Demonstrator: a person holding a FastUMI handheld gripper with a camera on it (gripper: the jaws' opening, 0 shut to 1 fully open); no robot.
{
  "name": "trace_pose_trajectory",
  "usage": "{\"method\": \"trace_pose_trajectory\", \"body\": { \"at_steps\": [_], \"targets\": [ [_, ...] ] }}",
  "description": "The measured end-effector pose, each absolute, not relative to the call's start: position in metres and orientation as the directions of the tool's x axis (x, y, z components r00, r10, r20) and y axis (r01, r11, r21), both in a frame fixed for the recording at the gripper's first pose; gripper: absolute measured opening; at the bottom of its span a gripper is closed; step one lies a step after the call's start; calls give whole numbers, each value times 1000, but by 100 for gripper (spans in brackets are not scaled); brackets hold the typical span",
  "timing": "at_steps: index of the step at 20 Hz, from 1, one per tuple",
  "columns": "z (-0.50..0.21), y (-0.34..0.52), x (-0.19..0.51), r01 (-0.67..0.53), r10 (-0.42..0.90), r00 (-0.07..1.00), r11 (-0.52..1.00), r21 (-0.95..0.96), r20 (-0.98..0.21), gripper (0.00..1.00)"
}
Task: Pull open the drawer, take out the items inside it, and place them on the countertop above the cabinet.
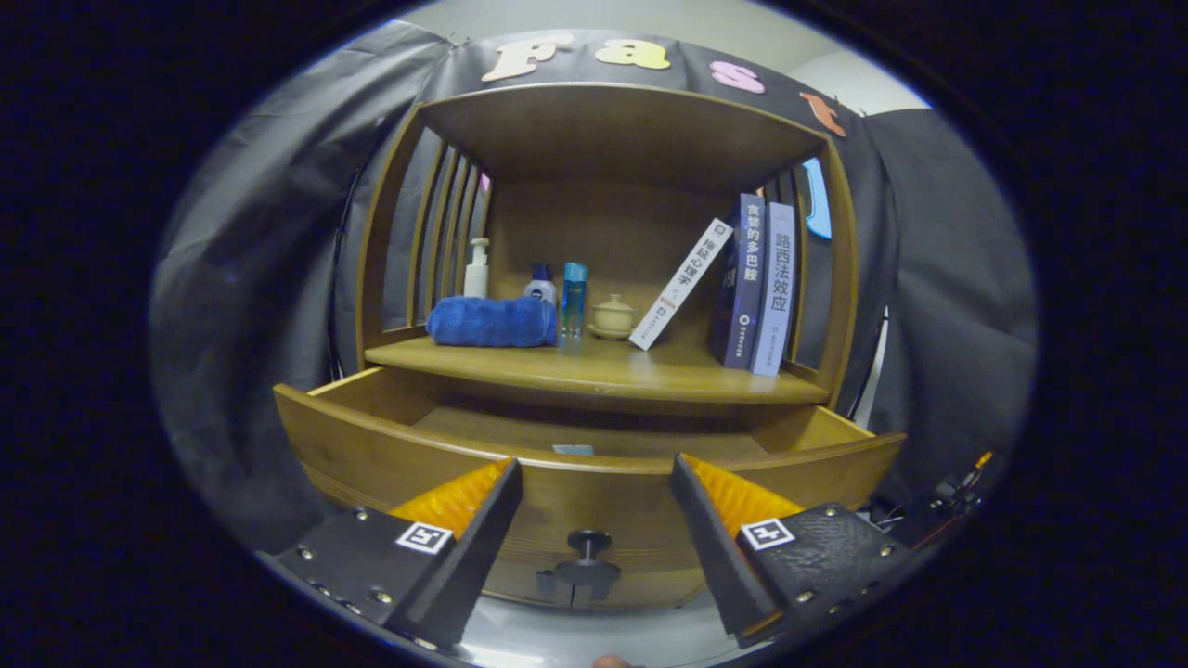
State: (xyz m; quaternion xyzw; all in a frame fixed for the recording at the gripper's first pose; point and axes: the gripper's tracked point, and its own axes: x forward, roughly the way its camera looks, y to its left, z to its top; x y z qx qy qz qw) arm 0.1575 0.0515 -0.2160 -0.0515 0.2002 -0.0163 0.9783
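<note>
A wooden cabinet holds a drawer (371, 455) that stands pulled out toward me. Its dark round knob (588, 543) sits on the front panel, low between my fingers. My gripper (594, 468) is open, fingertips level with the drawer's front rim, nothing between them. Just beyond that rim a small pale blue item (573, 450) peeks up from inside the drawer; the rest of the drawer's inside is hidden by the front panel. Above the drawer runs the countertop (594, 371) of the cabinet.
On the countertop lie a rolled blue towel (492, 321), a white pump bottle (477, 269), two small bottles (573, 297), a little lidded pot (613, 315), a leaning white book (680, 284) and two upright books (761, 288). Slatted sides and a top board enclose this shelf.
</note>
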Motion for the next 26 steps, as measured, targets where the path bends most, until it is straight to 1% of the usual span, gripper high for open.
{"method": "trace_pose_trajectory", "body": {
  "at_steps": [15,26],
  "targets": [
    [-237,55,233,25,-71,908,993,-117,-413,97],
    [-242,56,258,18,-72,908,991,-134,-413,97]
  ]
}}
